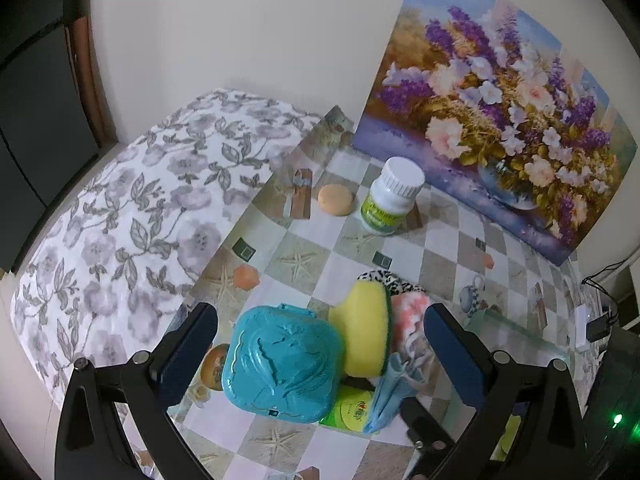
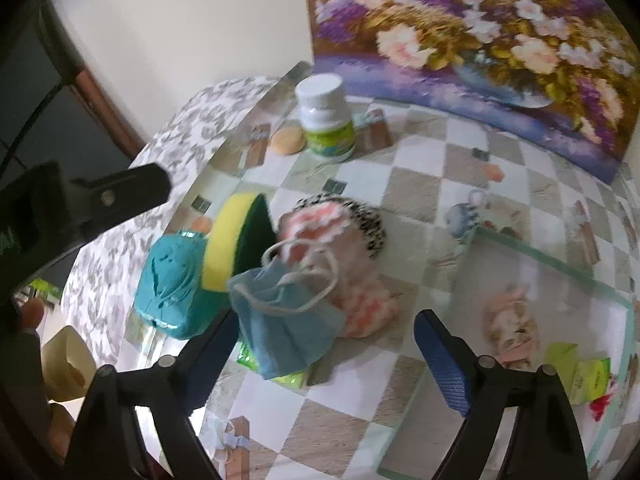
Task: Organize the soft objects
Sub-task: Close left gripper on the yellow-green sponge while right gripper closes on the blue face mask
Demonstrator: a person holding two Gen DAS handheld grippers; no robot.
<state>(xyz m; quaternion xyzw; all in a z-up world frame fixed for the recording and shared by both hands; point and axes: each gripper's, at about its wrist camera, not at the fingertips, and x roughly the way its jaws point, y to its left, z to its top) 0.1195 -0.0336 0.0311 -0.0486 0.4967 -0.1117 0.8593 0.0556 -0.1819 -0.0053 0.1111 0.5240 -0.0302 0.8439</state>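
Hovering jaws wide above sponge (image 1: 366,328); mask (image 2: 286,320)

place: home, likely a bedroom corner
table (image 1: 436,236): glass top over checked, printed oilcloth
bed (image 1: 120,216): grey floral cover, touching the table edge
wall: flower painting (image 1: 500,108) leaning against it
clutter: pill bottle (image 1: 394,196), sponge (image 1: 366,328), face mask (image 2: 280,320)

White-capped bottle (image 1: 394,198) beside flower painting (image 1: 500,108), floral bedspread (image 1: 128,216) left.
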